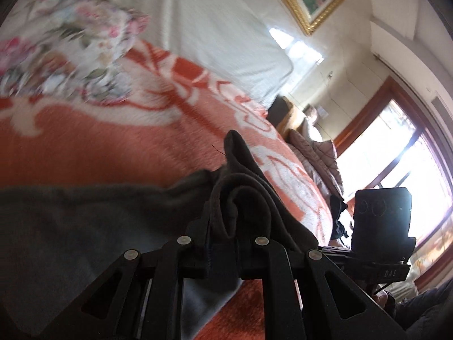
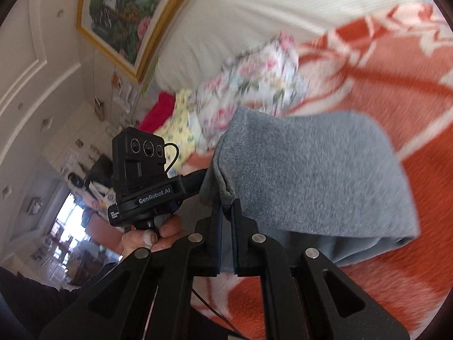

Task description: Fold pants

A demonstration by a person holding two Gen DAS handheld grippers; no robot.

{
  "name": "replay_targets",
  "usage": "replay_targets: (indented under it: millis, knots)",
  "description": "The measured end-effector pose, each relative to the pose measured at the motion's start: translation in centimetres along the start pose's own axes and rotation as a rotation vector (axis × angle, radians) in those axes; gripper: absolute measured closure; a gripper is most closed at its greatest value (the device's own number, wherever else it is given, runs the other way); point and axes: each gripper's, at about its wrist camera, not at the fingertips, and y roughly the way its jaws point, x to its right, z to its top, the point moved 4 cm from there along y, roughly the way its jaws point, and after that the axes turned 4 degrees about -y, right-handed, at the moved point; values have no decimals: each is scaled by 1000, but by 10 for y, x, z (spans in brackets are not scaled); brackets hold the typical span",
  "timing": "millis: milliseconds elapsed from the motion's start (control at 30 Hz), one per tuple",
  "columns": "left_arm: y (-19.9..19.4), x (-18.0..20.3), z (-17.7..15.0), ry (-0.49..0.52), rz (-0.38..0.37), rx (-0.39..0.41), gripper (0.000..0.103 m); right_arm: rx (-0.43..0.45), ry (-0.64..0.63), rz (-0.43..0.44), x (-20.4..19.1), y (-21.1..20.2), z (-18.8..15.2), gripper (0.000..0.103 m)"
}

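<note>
The grey pants (image 1: 70, 226) lie over an orange and white blanket (image 1: 99, 147) on a bed. My left gripper (image 1: 223, 226) is shut on a bunched dark fold of the pants, which sticks up between the fingers. My right gripper (image 2: 226, 212) is shut on another edge of the pants (image 2: 311, 175); the grey cloth hangs to the right of the fingers, lifted off the blanket (image 2: 396, 99). The other gripper's camera block shows in the left wrist view (image 1: 382, 215) and in the right wrist view (image 2: 138, 164).
A floral bundle of cloth (image 1: 70, 42) lies farther up the bed; it also shows in the right wrist view (image 2: 254, 76). A white padded headboard (image 1: 212, 28) and a gold-framed picture (image 2: 124, 14) stand behind. A bright window (image 1: 396, 155) is at the right.
</note>
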Motion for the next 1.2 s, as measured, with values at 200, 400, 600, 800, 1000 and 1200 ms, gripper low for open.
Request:
replay_targets:
  millis: [200, 400, 600, 800, 1000, 1200]
  knots:
    - [3, -45, -9, -71, 54, -16, 91, -114, 9, -5, 11, 45, -23, 96]
    - [-4, -68, -27, -129, 113, -21, 88, -187, 5, -22, 23, 72, -44, 96]
    - [-38, -75, -37, -201, 130, 53, 65, -232, 33, -33, 29, 78, -53, 89]
    - [-67, -49, -30, -193, 90, 129, 65, -184, 9, -1, 14, 53, -44, 76]
    - [-49, -6, -23, -134, 36, 98, 65, -66, 8, -75, 26, 19, -9, 76]
    - [-14, 8, -38, -177, 7, 51, 62, -4, 3, -167, 45, 11, 26, 76]
